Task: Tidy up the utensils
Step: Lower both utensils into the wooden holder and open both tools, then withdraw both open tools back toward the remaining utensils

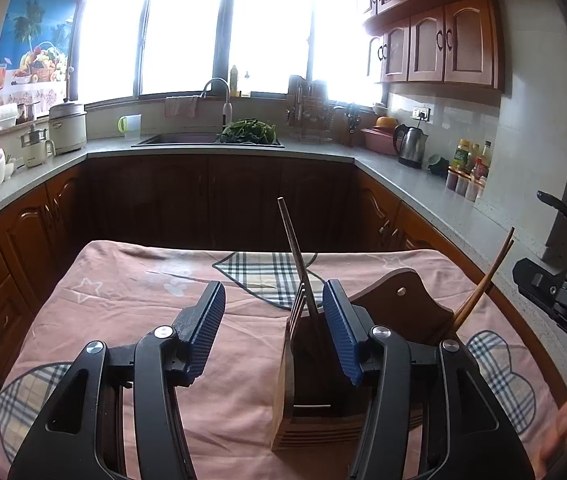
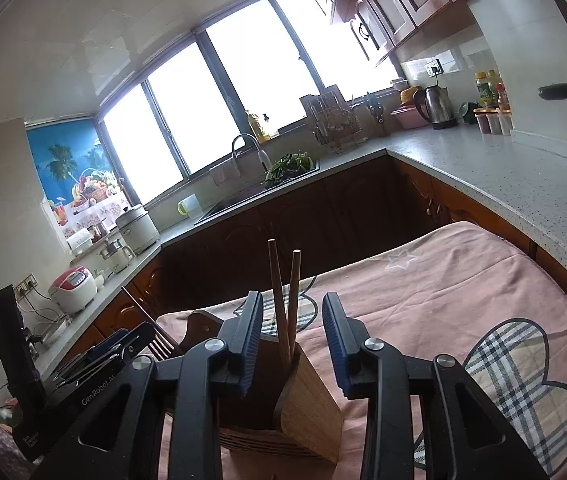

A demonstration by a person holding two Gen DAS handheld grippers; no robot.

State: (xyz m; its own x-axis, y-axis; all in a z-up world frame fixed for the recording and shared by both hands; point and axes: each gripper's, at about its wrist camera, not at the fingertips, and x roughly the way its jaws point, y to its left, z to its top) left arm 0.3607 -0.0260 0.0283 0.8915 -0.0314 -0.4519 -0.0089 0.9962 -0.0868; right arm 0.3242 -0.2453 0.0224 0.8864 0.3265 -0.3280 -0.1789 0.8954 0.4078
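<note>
On the pink-clothed table (image 1: 131, 280), at about 5 o'clock in the left wrist view, stands a wooden utensil holder (image 1: 303, 392), upright. Inside its near compartment, a metal fork (image 1: 297, 264), tines down, handle tilted toward 11 o'clock. Further right, toward 3 o'clock, a pair of wooden chopsticks (image 1: 483, 280) in another compartment, leaning toward 1 o'clock. Left claw (image 1: 273, 328) released, pads apart, fork just beside the right pad without being pressed. Right claw (image 2: 293, 344) likewise released, chopsticks standing between its pads, untouched. No earlier frame given, so nothing said of motion. Behind, at 12 o'clock, sink (image 1: 179, 140) and bright window (image 1: 219, 32).
</note>
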